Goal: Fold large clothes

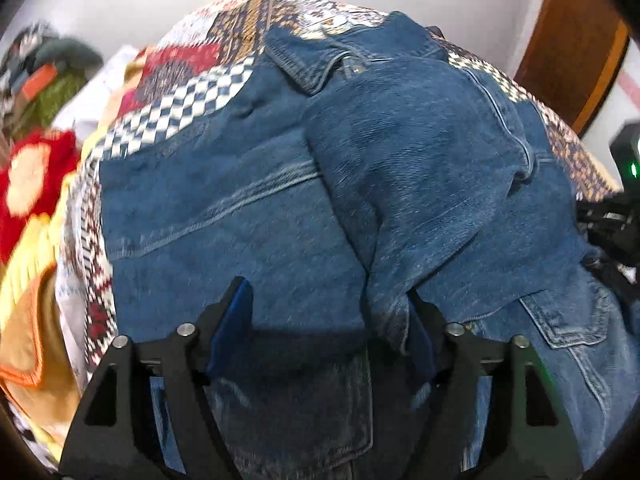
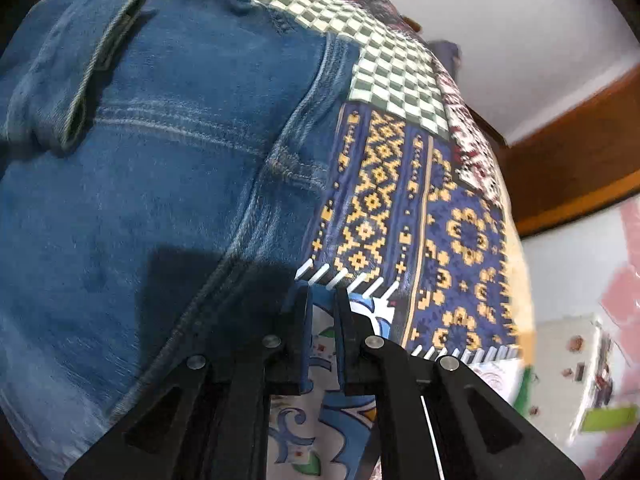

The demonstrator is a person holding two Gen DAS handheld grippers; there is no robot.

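Over the denim jacket (image 1: 248, 208), left hand-held gripper (image 1: 328, 320) gapes; right hand-held gripper (image 2: 322, 300) pinched together at its edge

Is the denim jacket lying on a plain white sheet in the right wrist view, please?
No, the denim jacket lies on a patchwork bedspread with blue-and-yellow, green-checked and red patterned panels.

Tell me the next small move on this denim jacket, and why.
Probably draw the left gripper back: its jaws stand open, and the sleeve already lies folded across the denim jacket. The right gripper, shut and empty, sits at the jacket's edge over the patterned bedcover.
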